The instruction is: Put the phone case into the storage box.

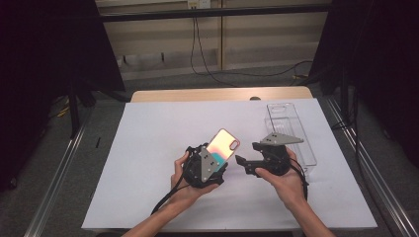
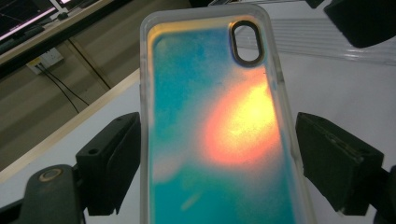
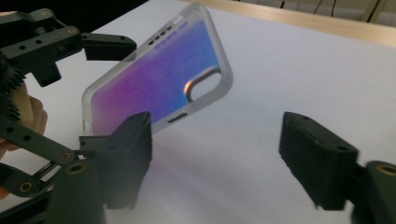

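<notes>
An iridescent phone case (image 1: 223, 144) with a clear rim and a camera cut-out is held tilted above the white sheet. My left gripper (image 1: 213, 159) is shut on its lower part. In the left gripper view the case (image 2: 219, 130) stands between both jaws, its long edges against them. My right gripper (image 1: 247, 153) sits just right of the case, jaws pointing left toward it. In the right gripper view the right gripper (image 3: 215, 140) is open with nothing between its jaws. The case (image 3: 159, 88) hangs beyond its left jaw, held by the left gripper's fingers (image 3: 109, 46).
A white sheet (image 1: 148, 148) covers the wooden table (image 1: 217, 94). A long clear plastic tray (image 1: 291, 131) lies at the right of the sheet, behind the right hand. Cables run on the floor beyond the table.
</notes>
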### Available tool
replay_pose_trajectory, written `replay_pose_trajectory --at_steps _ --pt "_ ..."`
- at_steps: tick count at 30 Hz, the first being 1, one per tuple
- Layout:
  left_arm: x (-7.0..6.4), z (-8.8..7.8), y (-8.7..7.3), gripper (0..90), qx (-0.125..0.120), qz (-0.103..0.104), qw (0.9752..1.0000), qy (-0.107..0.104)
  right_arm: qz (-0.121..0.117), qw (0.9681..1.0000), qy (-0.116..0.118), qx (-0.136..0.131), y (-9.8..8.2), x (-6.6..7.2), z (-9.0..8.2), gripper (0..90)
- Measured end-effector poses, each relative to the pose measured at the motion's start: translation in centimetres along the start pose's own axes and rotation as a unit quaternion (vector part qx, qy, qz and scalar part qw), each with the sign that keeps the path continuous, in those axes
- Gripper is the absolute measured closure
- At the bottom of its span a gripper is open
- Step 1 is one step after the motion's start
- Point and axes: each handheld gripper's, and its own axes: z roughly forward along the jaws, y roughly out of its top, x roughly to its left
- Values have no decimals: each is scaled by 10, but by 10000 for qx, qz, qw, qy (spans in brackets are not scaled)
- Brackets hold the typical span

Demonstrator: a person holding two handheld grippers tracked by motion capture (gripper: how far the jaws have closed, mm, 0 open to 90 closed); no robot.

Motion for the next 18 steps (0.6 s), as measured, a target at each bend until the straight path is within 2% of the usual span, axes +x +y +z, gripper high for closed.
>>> replay_pose_trajectory --at_steps 1,3,5,8,9,12,13,15,18 --pt "0 -1 0 169 -21 9 10000 15 76 10000 8 41 0 -1 0 288" --pt "0 -1 -2 169 -11 22 10000 97 91 9999 -80 21 2 -2 0 303" --pt "0 0 -2 169 31 12 10000 86 113 9999 -112 68 4 -2 1 307" --pt "0 2 -4 170 39 7 9999 99 226 9996 -28 173 6 -1 3 312" --pt "0 3 -4 170 16 11 9999 106 388 9990 -32 228 8 -1 6 330" --pt "0 3 -4 170 0 18 9999 115 509 9983 -87 255 9 -1 9 337" --pt "0 3 -4 170 14 21 9999 100 619 9978 -93 236 11 -1 11 397" --pt "0 2 -3 170 11 -4 9999 123 731 9969 -83 271 12 -2 12 449" --pt "1 1 -3 170 -4 -29 9999 129 860 9957 -39 337 13 -2 13 473"
